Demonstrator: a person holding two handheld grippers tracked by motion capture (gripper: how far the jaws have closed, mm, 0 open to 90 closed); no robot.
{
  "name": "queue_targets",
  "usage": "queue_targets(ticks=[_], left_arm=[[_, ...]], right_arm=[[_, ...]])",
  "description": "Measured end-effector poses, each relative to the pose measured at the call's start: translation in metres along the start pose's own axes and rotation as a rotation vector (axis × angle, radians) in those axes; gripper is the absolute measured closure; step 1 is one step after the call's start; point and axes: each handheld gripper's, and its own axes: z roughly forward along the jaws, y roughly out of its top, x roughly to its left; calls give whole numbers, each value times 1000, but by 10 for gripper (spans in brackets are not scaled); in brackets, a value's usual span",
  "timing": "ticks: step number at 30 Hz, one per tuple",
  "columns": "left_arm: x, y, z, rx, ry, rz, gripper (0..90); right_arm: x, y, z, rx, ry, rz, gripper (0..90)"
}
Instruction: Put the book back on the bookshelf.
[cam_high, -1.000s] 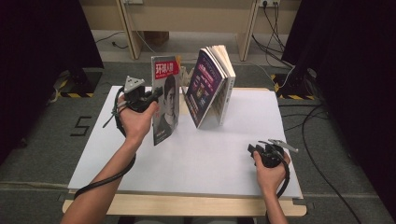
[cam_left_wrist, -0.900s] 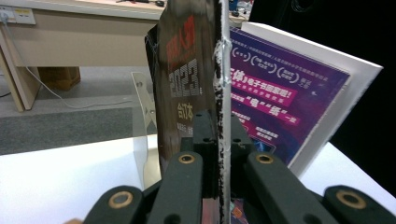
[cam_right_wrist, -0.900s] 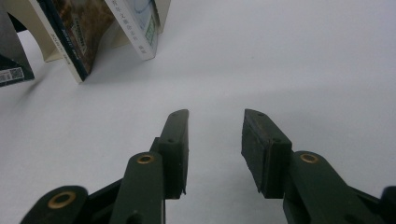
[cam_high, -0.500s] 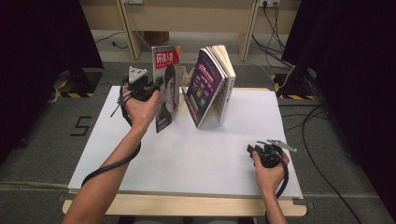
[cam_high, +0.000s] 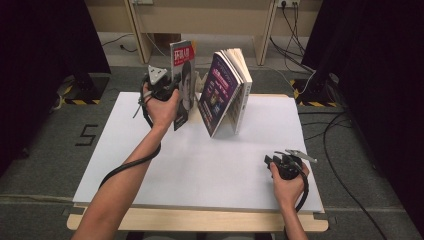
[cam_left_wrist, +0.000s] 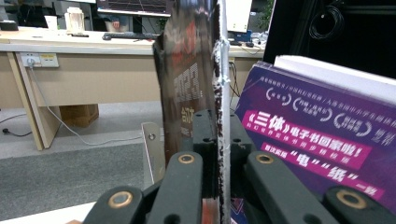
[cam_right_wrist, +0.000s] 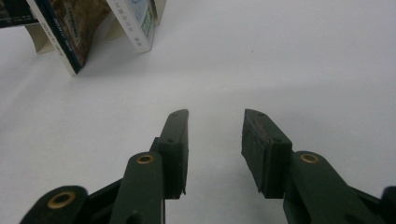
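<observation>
Left claw pinches a thin upright portrait magazine; purple leaning paper books stand at three o'clock. Right claw rests spread on the white worktop.

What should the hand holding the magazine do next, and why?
Probably ease the magazine toward the leaning books and stand it there: the left gripper is shut on its edge and it hangs upright just beside them, apart.
</observation>
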Motion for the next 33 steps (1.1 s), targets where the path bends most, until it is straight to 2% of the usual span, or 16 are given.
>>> queue_targets(ticks=[2, 3, 6, 8, 10, 13, 15, 16, 18, 19, 23, 26, 30, 33], left_arm=[[0, -9, 4, -3, 7, 10, 864], [1, -15, 6, -12, 10, 22, 864], [1, -18, 5, -19, 9, 47, 862], [1, -20, 3, -14, 14, 84, 857], [3, -23, -1, -6, 26, 77, 846], [8, -29, -5, 34, 27, 71, 826], [9, -34, -6, 74, 25, 95, 806], [10, -36, -6, 89, 21, 104, 801], [14, -42, -5, 118, 22, 90, 793], [17, -45, -4, 130, 22, 63, 784], [23, -46, 0, 149, 28, 19, 752], [27, -44, 2, 144, 30, -25, 755], [31, -36, 5, 132, 44, -74, 709], [36, -31, 8, 140, 41, -125, 714]], right_arm=[[2, -1, 0, 8, 4, 14, 619], [1, -1, 1, 10, 3, 5, 620], [2, -1, 0, 9, 2, 6, 620], [2, -1, 0, 9, 5, 11, 619], [1, -1, -1, 8, 4, 4, 618], [2, -1, -1, 6, 4, 6, 613], [2, -1, 0, 10, 8, 13, 610], [2, -1, 1, 3, 3, -6, 610], [3, -1, 1, 8, 10, 4, 610], [2, -1, 1, 8, 12, 0, 610], [2, -1, 0, 8, 9, 5, 610], [0, -1, 1, 11, 10, 8, 609], [0, -1, 1, 12, 11, 13, 606], [1, -1, 1, 13, 11, 16, 604]])
